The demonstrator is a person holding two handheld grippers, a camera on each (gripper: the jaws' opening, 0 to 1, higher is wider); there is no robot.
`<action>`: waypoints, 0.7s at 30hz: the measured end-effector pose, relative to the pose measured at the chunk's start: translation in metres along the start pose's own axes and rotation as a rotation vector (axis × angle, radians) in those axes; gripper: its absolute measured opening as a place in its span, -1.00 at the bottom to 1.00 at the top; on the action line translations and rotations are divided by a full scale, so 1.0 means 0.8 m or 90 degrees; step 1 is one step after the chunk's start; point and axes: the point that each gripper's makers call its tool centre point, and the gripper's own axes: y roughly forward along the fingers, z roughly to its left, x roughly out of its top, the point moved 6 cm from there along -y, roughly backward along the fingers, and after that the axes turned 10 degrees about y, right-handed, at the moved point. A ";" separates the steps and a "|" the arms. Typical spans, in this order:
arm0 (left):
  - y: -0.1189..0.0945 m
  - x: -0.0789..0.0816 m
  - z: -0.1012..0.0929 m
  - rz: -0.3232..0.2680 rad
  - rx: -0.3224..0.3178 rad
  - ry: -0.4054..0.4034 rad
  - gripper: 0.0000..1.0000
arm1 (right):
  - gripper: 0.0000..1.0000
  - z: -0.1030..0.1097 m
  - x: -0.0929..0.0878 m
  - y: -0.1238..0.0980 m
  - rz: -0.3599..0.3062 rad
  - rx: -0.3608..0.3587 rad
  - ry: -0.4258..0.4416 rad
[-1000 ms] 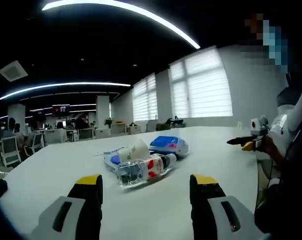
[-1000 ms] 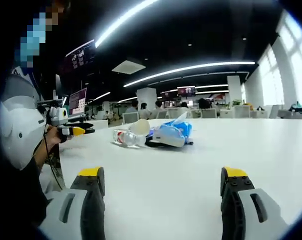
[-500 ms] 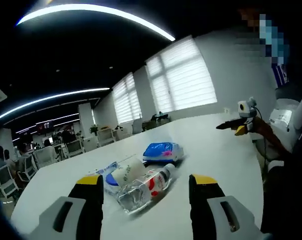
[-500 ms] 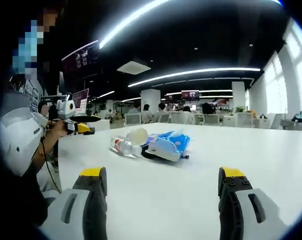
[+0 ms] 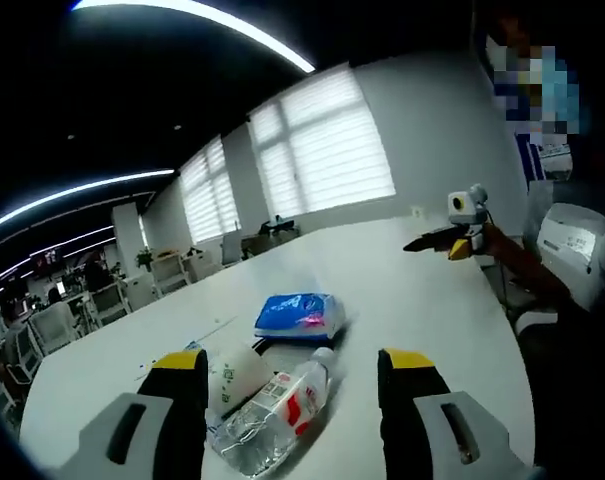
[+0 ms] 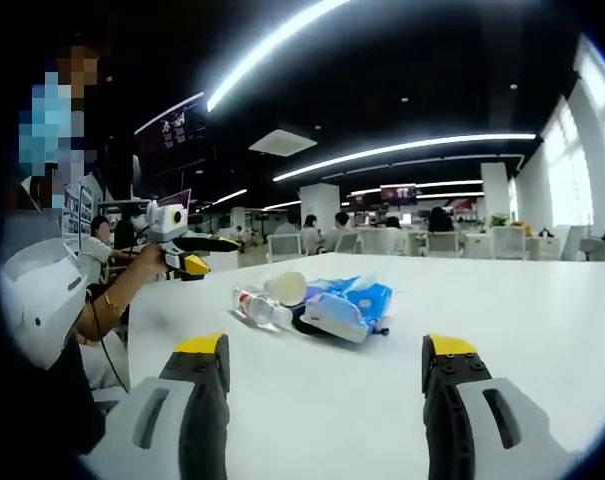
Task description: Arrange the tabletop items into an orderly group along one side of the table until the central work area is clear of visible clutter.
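though apart, gripper (image 5: 292, 375) near bottle (image 5: 267, 420)

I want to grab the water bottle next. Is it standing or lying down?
Lying down. The bottle rests on its side on the table, cap end toward the blue packet.

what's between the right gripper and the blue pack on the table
Only bare white table lies between the open right gripper and the blue pack, as the right gripper view shows.
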 end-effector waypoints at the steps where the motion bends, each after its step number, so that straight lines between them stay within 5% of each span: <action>1: 0.005 0.002 0.001 -0.003 -0.005 -0.001 0.37 | 0.52 -0.001 0.001 0.002 0.001 0.000 -0.001; 21: 0.111 0.011 0.032 0.023 -0.038 -0.028 0.32 | 0.41 -0.017 0.020 0.057 0.011 0.014 -0.023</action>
